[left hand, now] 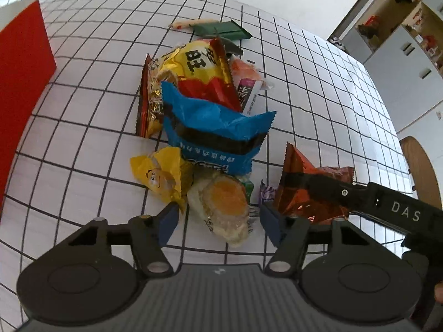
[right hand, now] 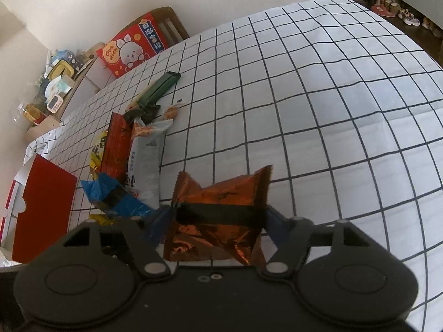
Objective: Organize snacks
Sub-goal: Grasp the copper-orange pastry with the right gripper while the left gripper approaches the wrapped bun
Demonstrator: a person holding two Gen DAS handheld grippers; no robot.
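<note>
Tongs: the right gripper (right hand: 217,218) pinches the brown packet (right hand: 218,221) mid-table; the left gripper (left hand: 218,215) gapes around the clear-wrapped cake (left hand: 221,207), better squeezed gently at its middle.

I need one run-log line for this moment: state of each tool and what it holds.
left tool: open, around clear-wrapped yellow pastry | right tool: shut on shiny orange-brown foil packet | pile: on checked tablecloth

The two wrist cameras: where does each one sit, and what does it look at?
Left wrist: sits on the left gripper, looks down at the snack pile; its blue fingers flank a clear-wrapped pastry, and the right gripper shows.
Right wrist: sits on the right gripper, fingers around the copper-brown packet.
Shared: copper-brown packet, blue packet, checked tablecloth.
</note>
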